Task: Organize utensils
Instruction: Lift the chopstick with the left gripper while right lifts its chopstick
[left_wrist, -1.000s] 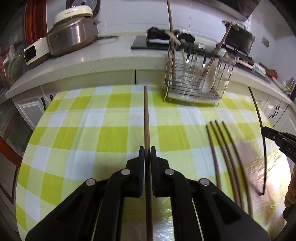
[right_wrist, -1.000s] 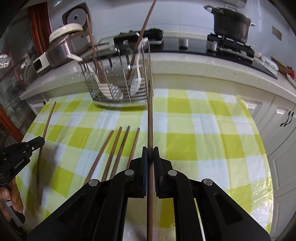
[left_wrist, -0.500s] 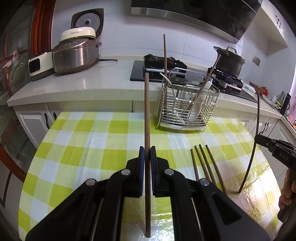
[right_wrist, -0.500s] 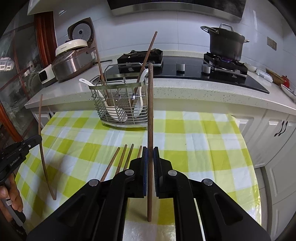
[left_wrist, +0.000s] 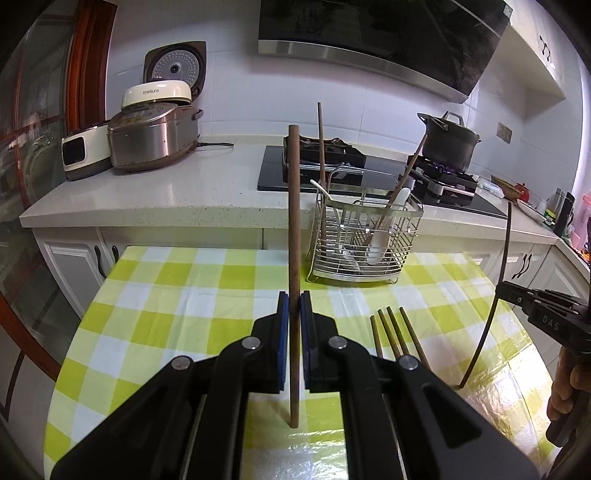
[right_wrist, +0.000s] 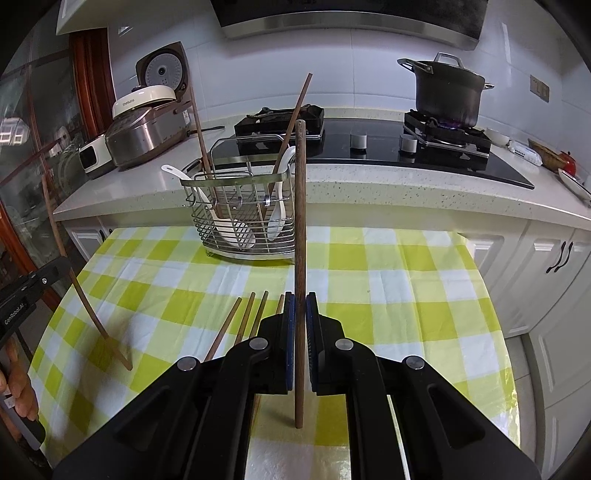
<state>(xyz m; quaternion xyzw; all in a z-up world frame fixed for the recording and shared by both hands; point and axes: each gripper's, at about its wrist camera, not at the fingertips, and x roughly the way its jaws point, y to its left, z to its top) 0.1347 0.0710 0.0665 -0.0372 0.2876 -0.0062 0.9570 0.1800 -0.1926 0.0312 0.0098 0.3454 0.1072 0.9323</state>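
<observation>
A black pot (right_wrist: 447, 90) (lid on) sits over a lit burner; rice cooker (left_wrist: 153, 142) on the counter.

Bright, even daylight; glare on the plastic-covered tablecloth (left_wrist: 509, 391) near the counter's front edge. Fisheye bends the edges, corners vignette black; focus sharp.

Both tools are matte black plastic with angular, ribbed arms that fan out toward the camera. The left gripper (left_wrist: 294, 306) carries blue pads (left_wrist: 283, 332) on the inner faces of its fingers, and round silver screws (left_wrist: 252, 342) sit at the linkage joints. The right gripper (right_wrist: 300, 306) is built the same way. Seen from the side, one body bears white lettering "GenRobot.AI" (right_wrist: 14, 314), the other "DAS" (left_wrist: 550, 323).
</observation>
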